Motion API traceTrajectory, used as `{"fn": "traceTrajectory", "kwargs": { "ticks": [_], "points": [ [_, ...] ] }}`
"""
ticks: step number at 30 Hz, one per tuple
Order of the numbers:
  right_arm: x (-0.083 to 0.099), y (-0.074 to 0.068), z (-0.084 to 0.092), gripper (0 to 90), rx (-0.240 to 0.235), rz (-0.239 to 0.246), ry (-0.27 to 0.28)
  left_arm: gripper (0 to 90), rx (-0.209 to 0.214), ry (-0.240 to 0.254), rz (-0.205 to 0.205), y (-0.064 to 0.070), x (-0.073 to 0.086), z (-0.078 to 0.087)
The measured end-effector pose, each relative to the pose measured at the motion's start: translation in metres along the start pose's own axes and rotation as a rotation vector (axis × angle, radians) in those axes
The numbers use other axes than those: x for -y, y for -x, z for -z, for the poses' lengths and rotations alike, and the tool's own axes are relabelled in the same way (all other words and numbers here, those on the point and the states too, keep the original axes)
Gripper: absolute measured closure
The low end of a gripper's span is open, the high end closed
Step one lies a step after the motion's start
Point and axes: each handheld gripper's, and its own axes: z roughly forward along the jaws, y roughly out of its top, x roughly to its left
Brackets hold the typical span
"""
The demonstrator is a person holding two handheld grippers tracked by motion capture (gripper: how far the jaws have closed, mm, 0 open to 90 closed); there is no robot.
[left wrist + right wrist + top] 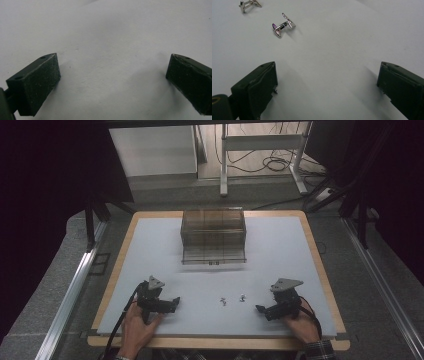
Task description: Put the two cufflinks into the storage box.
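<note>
High view: two small cufflinks lie near the desk's front edge, between left tool and right tool. Left gripper view: jaws wide apart, empty. Right gripper view: jaws wide apart, empty, cufflinks beyond at far left.

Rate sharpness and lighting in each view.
High view: dim and soft, dark surroundings, the two cufflinks tiny. Left gripper view: even light, faint shadows on the white mat. Right gripper view: nearer cufflink sharp enough, glinting.
</note>
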Motion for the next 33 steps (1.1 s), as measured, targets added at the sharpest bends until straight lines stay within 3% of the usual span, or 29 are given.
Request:
{"fn": "traceTrajectory", "kwargs": {
  "ticks": [33],
  "points": [
    [-0.0004,0.0,0.0003,3.2,0.002,-0.003,-0.003,0.0,-0.001,-0.002,0.001,0.0,0.0001,0.0002]
  ]
}}
